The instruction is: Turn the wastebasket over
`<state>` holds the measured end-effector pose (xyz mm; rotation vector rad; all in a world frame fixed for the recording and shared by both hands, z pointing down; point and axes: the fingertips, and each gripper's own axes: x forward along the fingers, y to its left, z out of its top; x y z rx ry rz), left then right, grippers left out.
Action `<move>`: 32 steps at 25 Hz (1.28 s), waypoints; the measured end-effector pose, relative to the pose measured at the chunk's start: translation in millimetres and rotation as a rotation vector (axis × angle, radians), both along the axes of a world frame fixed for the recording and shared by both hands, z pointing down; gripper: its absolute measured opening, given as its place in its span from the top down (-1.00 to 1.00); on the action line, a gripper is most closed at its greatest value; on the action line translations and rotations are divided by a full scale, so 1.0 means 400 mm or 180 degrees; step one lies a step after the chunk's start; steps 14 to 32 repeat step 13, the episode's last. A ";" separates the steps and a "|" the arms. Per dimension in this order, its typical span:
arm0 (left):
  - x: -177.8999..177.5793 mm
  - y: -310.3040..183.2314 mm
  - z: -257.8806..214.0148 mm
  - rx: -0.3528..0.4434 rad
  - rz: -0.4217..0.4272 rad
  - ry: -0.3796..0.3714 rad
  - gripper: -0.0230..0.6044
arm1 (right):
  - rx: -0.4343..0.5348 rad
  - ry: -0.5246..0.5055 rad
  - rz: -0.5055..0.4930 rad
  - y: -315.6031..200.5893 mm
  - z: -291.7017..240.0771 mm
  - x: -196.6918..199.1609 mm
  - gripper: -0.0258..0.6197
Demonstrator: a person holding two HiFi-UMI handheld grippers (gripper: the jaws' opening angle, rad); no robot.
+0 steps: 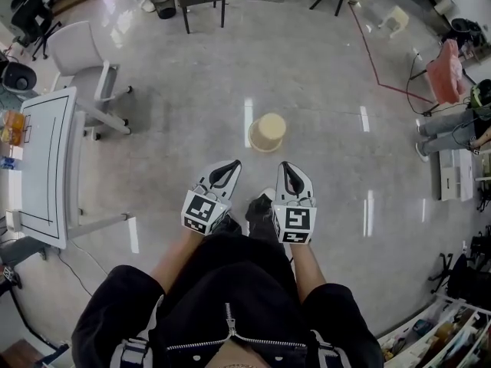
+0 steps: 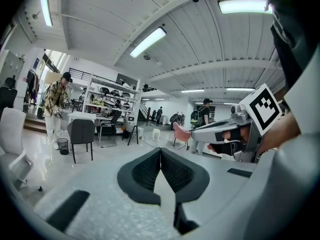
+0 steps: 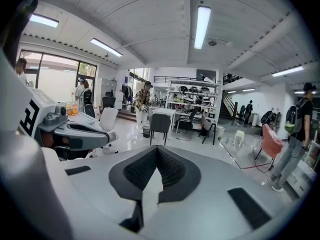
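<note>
Showing only in the head view, the wastebasket (image 1: 267,133) is sitting on the floor (image 1: 322,75), at one o'clock from the left tool (image 1: 235,163) and eleven o'clock from the right tool (image 1: 283,164), near both but touching neither. Which end is up is hard to make out. Both tools' jaws are pressing together on nothing.

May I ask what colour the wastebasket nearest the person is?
Cream; the wastebasket shows best in the head view.
</note>
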<state>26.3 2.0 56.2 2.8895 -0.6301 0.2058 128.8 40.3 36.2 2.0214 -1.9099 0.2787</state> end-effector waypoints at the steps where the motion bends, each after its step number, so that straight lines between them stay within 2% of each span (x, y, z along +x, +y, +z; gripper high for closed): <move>1: 0.003 0.005 0.000 -0.0003 0.0010 -0.0011 0.91 | -0.0008 -0.0019 0.0015 0.006 0.002 0.003 0.89; 32: 0.018 -0.018 -0.002 0.0015 -0.0020 0.0013 0.91 | -0.0008 0.0026 -0.0030 -0.013 -0.003 0.020 0.89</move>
